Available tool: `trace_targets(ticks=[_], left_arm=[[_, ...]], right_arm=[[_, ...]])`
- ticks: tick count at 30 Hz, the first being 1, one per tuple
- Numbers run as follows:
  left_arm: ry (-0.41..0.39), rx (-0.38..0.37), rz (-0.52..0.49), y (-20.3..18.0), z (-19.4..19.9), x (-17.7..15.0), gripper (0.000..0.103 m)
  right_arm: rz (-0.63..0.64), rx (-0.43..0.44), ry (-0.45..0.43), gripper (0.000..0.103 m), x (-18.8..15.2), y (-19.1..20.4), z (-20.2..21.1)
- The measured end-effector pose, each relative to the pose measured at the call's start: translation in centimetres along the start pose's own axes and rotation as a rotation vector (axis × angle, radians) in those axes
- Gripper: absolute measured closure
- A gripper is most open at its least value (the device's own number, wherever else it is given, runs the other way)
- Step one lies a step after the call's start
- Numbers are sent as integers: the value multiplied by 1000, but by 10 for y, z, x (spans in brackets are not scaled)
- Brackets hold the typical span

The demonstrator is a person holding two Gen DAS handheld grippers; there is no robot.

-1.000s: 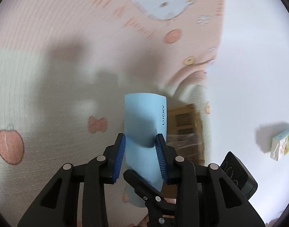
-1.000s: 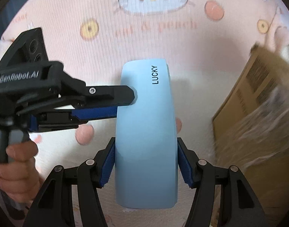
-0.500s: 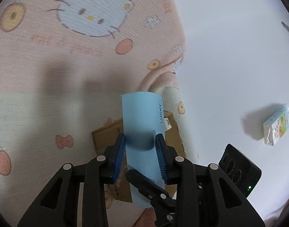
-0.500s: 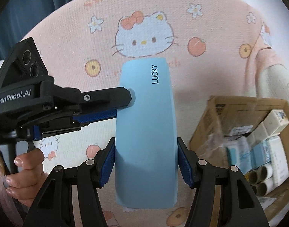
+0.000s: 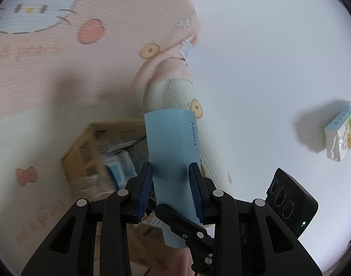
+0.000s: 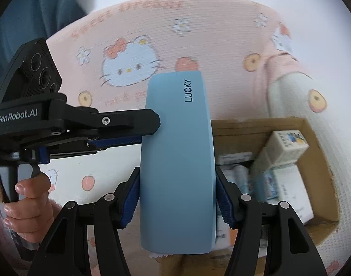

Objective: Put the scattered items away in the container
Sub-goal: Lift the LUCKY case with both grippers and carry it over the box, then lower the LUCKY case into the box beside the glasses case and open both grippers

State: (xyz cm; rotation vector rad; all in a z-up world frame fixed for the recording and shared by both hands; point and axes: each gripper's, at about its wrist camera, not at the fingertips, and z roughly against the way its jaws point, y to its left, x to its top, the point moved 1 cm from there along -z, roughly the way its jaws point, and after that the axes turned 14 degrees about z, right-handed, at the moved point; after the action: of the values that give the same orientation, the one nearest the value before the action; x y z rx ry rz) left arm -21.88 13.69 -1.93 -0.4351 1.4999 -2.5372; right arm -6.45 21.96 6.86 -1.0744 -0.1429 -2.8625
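Pale-blue, smooth and rigid, the LUCKY case point(image 6: 177, 161) looks light but slippery. The right gripper point(image 6: 176, 203) clamps its lower flanks, the left gripper point(image 5: 172, 192) its narrow sides. It hangs above the blanket, with the cardboard box point(image 6: 318, 151) at 3 o'clock.

One pale blue case marked LUCKY point(image 6: 177, 161), at frame centre. One cardboard box point(image 6: 322, 161), at 3 o'clock of the case; the packets inside are blurred and overlapping, at least four, exact count not readable. One loose printed packet point(image 5: 341, 135) on the white surface, at 3 o'clock in the left wrist view. One pink cartoon-print blanket point(image 6: 210, 34), 12 o'clock.
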Motion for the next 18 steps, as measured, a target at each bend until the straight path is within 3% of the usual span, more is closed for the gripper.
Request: trace_targets(ticks=[6,12,18], left_arm=[[66,42,-11,-12,-41,-18,67],[110,110,23,-7,-75,-24,67],[151,274,64,1,-107,-20,67]], right_arm=[[-32,-9,54,45,-18,-43,-3],[-88,48,125,45,-35,-77,-20],[-138,146,216,45,-40,-99,-51]])
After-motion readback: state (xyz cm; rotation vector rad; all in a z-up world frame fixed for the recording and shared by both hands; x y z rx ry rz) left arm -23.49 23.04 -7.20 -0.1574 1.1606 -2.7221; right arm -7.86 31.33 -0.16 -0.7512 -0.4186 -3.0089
